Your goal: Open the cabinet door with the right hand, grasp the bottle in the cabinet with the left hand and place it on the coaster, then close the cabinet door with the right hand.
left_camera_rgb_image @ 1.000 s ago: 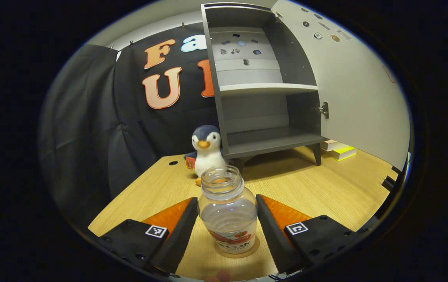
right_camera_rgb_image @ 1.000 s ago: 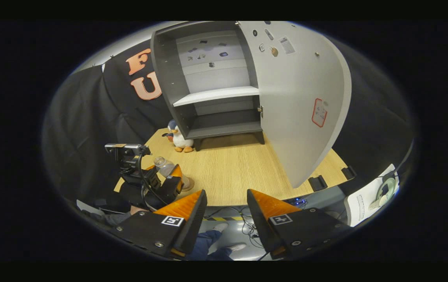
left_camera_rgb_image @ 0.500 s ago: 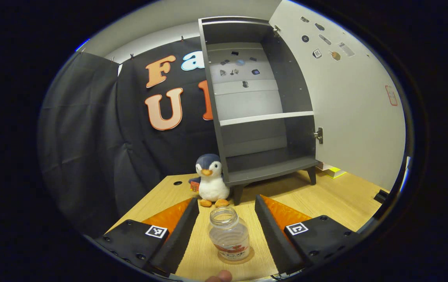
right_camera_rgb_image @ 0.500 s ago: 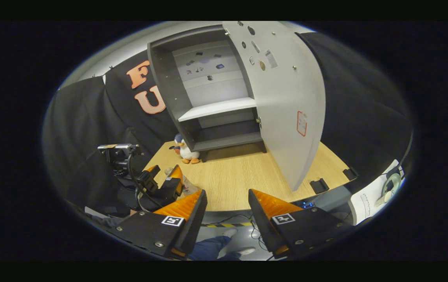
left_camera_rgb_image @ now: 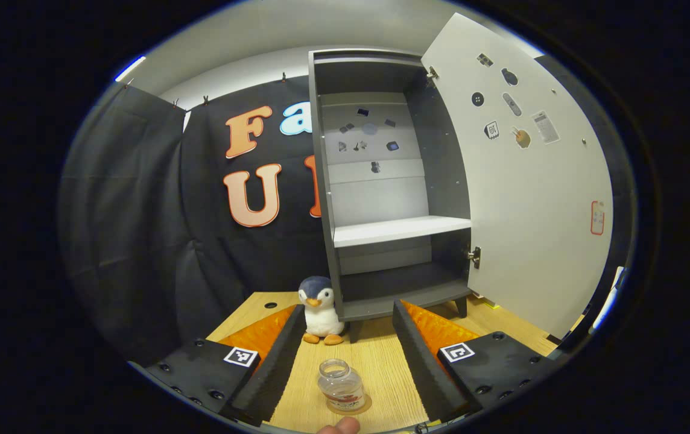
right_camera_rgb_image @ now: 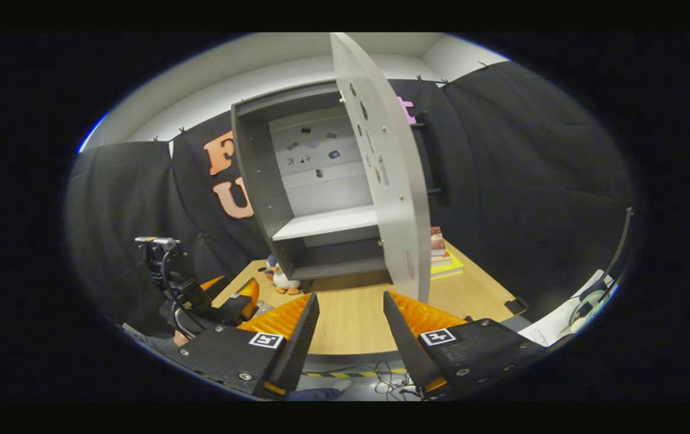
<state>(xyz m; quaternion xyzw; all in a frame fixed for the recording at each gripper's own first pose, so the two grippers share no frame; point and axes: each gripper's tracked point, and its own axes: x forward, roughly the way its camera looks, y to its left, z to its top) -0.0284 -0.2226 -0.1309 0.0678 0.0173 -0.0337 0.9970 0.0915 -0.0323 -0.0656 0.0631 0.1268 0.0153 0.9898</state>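
Bottle (left_camera_rgb_image: pixel 341 392) stands on coaster (left_camera_rgb_image: pixel 362 407) near counter front edge, released. Left claw (left_camera_rgb_image: pixel 348 361) apart, empty. Right claw (right_camera_rgb_image: pixel 348 337) apart, empty. Next step, judged: push cabinet door (right_camera_rgb_image: pixel 390 181) outer face near free edge, swing shut steadily.

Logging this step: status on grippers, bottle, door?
Left gripper open. Right gripper open. Bottle upright on coaster. Cabinet door open, path unobstructed.
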